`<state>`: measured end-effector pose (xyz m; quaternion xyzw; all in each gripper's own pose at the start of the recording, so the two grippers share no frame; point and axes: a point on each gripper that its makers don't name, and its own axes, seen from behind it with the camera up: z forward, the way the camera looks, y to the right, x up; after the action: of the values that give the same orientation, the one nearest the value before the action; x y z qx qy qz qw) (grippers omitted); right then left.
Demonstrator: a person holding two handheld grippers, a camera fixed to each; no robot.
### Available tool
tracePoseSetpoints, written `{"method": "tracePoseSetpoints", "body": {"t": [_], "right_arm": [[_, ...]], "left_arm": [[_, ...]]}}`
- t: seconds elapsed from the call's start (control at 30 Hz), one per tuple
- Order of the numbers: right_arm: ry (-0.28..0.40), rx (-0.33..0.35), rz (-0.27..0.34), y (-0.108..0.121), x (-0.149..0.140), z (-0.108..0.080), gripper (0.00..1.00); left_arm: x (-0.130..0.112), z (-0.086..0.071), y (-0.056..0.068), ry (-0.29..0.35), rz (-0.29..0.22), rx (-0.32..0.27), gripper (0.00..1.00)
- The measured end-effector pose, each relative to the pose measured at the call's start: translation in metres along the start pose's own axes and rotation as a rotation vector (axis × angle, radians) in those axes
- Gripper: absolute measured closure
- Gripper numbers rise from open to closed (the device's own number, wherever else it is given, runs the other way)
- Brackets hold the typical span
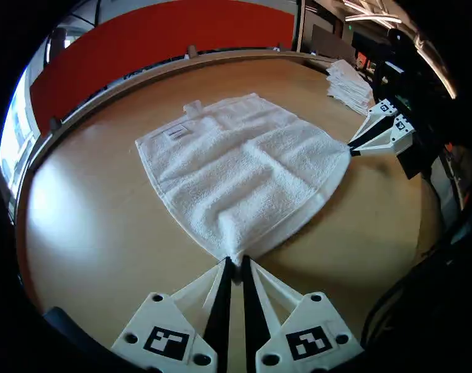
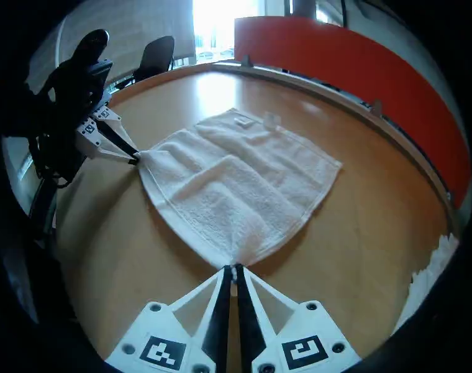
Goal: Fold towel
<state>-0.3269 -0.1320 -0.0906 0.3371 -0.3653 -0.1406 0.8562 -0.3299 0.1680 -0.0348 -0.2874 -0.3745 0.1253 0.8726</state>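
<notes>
left gripper view: left gripper (image 1: 237,264) closed on a corner of the towel (image 1: 242,161), which lies on the desk (image 1: 93,236). right gripper view: right gripper (image 2: 235,270) closed on the adjacent corner.

My left gripper (image 1: 236,268): fingers pinched together on near corner of towel (image 1: 242,168). I see right gripper (image 1: 353,149) clamping corner at towel's right edge. Towel white, spread on wooden table (image 1: 99,236), label patch toward far side. Folded white stack (image 1: 348,84) far right; red partition (image 1: 174,37) behind table.
</notes>
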Motion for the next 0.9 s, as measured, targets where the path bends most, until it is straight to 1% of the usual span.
{"method": "tracePoseSetpoints", "body": {"t": [0.43,0.9], "right_arm": [[0.071,-0.021,0.003,0.001,0.032,-0.02,0.93],[0.153,-0.03,0.017,0.002,0.07,-0.049,0.94]], "left_arm": [[0.024,-0.028,-0.003,0.032,-0.036,0.019,0.88],[0.049,-0.058,-0.004,0.06,-0.058,0.029,0.88]]}}
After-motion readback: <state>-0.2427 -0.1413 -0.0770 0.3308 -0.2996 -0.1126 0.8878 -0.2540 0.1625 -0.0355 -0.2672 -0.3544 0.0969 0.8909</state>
